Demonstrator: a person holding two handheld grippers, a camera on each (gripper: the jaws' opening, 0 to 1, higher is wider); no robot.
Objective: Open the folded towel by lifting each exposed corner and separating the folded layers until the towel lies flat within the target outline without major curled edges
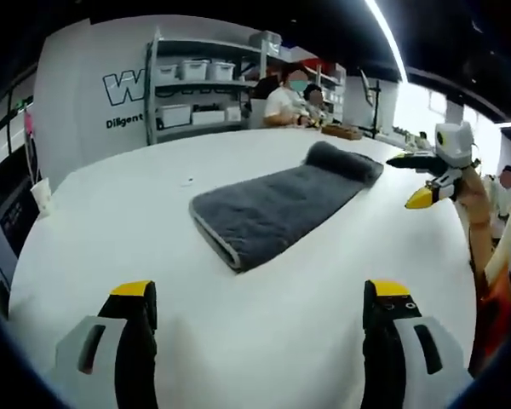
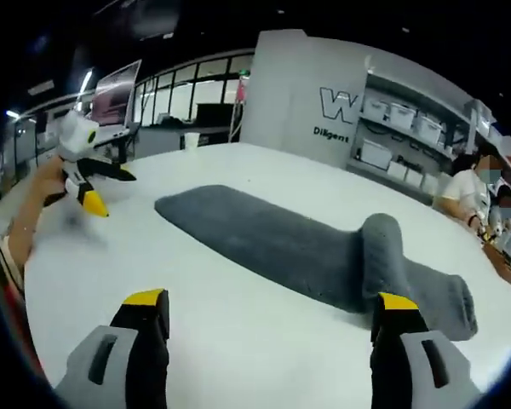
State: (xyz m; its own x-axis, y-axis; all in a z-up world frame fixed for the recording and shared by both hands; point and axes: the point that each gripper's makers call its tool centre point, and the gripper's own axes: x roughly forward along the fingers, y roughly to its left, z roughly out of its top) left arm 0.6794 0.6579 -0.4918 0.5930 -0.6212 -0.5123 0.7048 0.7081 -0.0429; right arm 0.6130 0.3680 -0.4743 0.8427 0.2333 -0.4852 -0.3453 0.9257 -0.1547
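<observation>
A dark grey towel (image 1: 277, 209) lies folded in a long strip on the white table (image 1: 102, 230), with a bunched hump at its far end. My left gripper (image 1: 260, 298) is open, short of the towel's near end, with nothing between its fingers. My right gripper (image 1: 415, 179) comes in from the right, beside the humped end and clear of the cloth. In the right gripper view the towel (image 2: 264, 239) stretches across, its hump (image 2: 380, 247) just past my open right gripper (image 2: 271, 300). My left gripper (image 2: 104, 187) hangs at the left, off the towel's end.
Shelves with white bins (image 1: 196, 94) and seated people (image 1: 285, 102) stand beyond the table's far edge. A paper cup (image 1: 41, 194) sits at the left rim. A monitor (image 2: 115, 94) and a lettered wall (image 2: 336, 106) are behind. Bare tabletop (image 2: 238, 341) surrounds the towel.
</observation>
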